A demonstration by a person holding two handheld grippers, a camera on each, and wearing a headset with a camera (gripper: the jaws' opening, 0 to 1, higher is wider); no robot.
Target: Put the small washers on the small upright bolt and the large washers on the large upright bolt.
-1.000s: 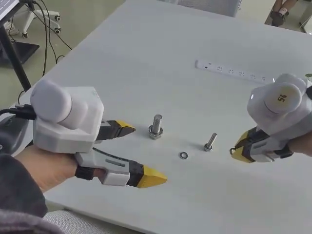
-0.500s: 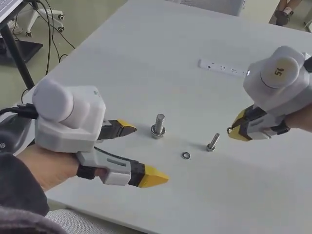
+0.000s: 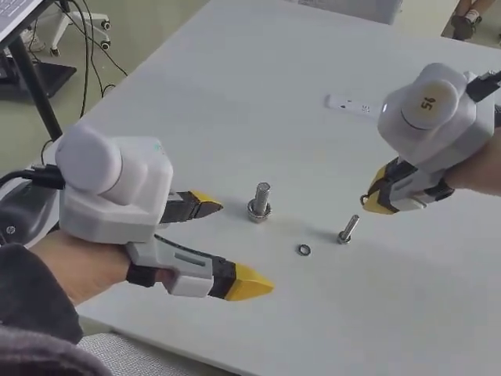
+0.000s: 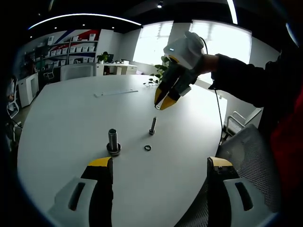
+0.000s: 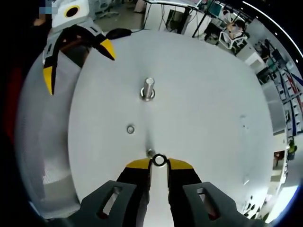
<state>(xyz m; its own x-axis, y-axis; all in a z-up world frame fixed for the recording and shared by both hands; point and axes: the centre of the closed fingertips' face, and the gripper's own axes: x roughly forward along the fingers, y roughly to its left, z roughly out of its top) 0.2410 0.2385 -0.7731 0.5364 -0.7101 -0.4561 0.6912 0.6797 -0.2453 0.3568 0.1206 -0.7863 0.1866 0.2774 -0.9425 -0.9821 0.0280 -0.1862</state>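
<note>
- The left gripper (image 3: 229, 244) is held low over the near left part of the white table (image 3: 235, 86). Its jaws are spread wide and nothing is between them.
- The right gripper (image 3: 369, 202) is held in the air at the right side, and its yellow tips are pointed down toward the table.
- The jaws of the right gripper are almost pressed together, and a small washer (image 5: 159, 160) is pinched between the tips.
- In the right gripper view the pinched washer is seen just beside the top of the small bolt (image 3: 347, 229). In the head view the tips are near the bolt, a little up and to the right of it, and the washer is not yet on it.
- The small bolt is stood on the table, and in the left gripper view it looks upright.
- A loose washer (image 3: 304, 250) is laid flat on the table, between the two bolts and a little nearer to the person. It touches neither of them.
- The large bolt (image 3: 260, 202) is stood upright to the left of the small bolt, near the far jaw of the left gripper. A wider ring is seen at its base; whether this is a washer or the head of the bolt cannot be told.
- A white power strip (image 3: 356, 106) is laid on the far part of the table, well apart from the bolts.
</note>
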